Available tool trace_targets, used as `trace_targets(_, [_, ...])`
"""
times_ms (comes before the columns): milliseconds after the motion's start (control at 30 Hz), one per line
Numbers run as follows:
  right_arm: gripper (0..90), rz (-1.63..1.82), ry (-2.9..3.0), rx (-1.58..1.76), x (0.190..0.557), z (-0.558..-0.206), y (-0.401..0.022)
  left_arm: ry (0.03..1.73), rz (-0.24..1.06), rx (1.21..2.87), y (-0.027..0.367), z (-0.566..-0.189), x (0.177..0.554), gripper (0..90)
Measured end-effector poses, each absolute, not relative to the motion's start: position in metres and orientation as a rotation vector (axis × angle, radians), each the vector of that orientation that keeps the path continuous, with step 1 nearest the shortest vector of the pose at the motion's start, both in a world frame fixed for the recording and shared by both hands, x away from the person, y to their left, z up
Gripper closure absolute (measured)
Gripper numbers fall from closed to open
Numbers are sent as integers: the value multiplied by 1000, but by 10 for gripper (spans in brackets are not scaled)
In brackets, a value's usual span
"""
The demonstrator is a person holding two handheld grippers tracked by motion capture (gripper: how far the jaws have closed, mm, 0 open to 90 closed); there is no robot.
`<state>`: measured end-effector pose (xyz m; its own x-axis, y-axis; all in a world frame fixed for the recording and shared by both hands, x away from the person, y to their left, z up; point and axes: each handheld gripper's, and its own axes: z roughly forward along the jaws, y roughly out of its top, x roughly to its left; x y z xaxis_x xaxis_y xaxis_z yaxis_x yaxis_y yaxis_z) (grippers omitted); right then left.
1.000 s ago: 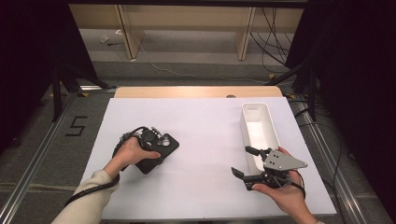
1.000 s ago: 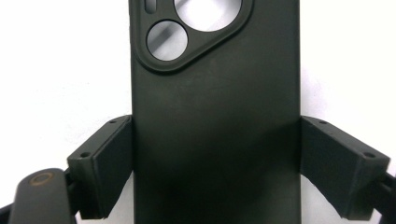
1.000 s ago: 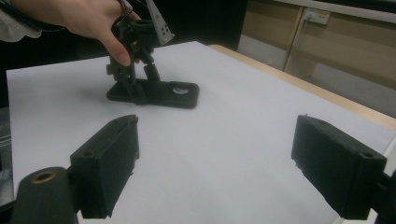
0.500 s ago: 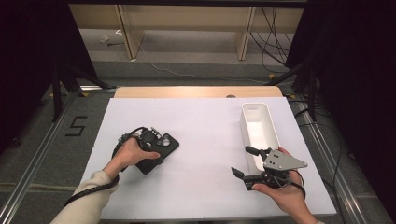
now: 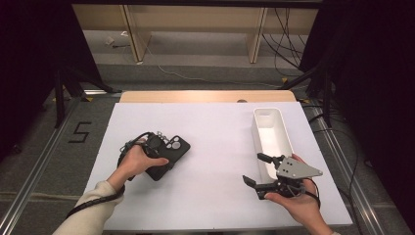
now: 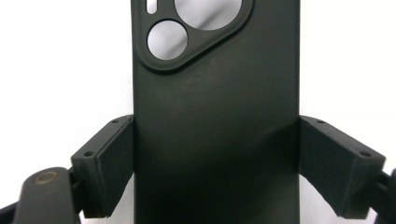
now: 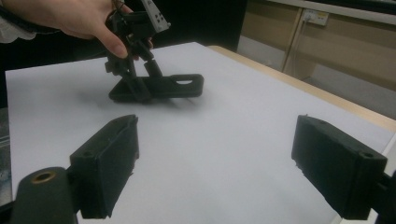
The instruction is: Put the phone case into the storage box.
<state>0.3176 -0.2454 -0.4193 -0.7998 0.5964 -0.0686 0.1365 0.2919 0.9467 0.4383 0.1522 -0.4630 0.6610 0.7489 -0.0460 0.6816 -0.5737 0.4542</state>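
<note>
White sheeting covers the surface [image 5: 215, 147], which carries a long white bin [image 5: 272, 133] at the right, seemingly bare inside, though its near end is hidden behind the right tool [image 5: 258, 170]. The black phone case [image 5: 167, 154] sits left of centre, well apart from the bin; the left tool [image 6: 215, 154] is clamped across its two long edges. The right tool hangs just beside the bin, jaws apart with nothing between them. By my reading, the case is gripped, and any carry across to the bin is not yet done.
</note>
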Motion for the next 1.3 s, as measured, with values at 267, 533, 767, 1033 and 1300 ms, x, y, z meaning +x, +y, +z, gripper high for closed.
trace_targets(267, [159, 1516, 2151, 660, 317, -419, -246, 1086, 273, 2303, 152, -455, 434, 157])
trace_targets(533, [160, 1516, 2139, 664, 317, -418, -245, 1050, 317, 2166, 155, -447, 426, 157])
trace_targets(767, [160, 1517, 2126, 663, 317, -417, -245, 1031, 367, 2086, 153, -440, 419, 156])
trace_targets(1033, [161, 1516, 2120, 665, 318, -415, -245, 1013, 392, 2044, 152, -437, 416, 156])
trace_targets(1300, [161, 1527, 2096, 655, 323, -405, -239, 997, 419, 2000, 149, -433, 410, 156])
